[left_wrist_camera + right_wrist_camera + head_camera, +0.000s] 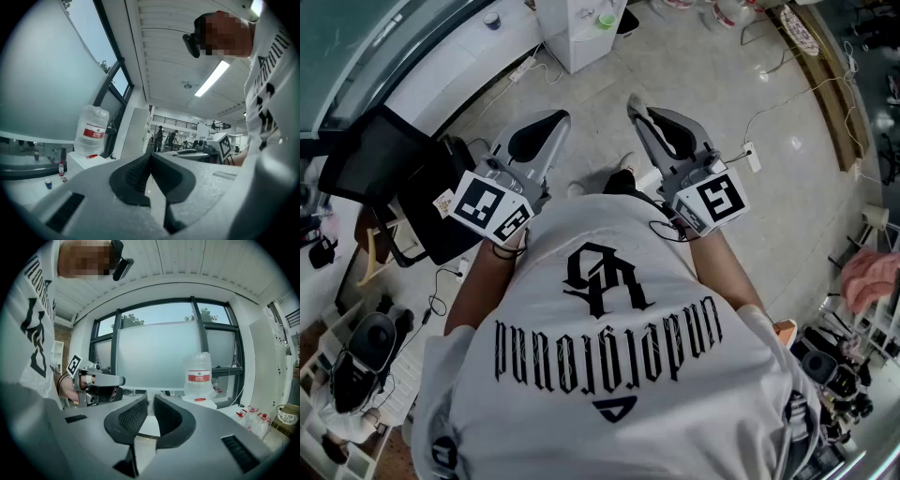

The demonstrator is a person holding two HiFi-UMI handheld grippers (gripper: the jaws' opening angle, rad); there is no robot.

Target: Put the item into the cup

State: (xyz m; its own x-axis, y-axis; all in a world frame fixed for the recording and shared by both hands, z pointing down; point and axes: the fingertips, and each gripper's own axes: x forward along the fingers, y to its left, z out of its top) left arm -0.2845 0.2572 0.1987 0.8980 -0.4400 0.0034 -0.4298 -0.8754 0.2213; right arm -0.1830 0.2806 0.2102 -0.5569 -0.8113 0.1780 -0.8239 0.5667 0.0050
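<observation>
While the shirt (609, 352) reads "underground", the left hand-held gripper (150, 155) is pressed together, the right hand-held gripper (151, 400) slightly spread.

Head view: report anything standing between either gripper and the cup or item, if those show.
No cup or item shows in any view, so no path can be judged. The left gripper and right gripper are empty, held before the person's shirt.

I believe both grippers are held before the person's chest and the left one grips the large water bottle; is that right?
Not quite: both are held before the chest, but the left gripper grips nothing. The left gripper view shows its jaws together and empty; the large water bottle stands apart in the background.
</observation>
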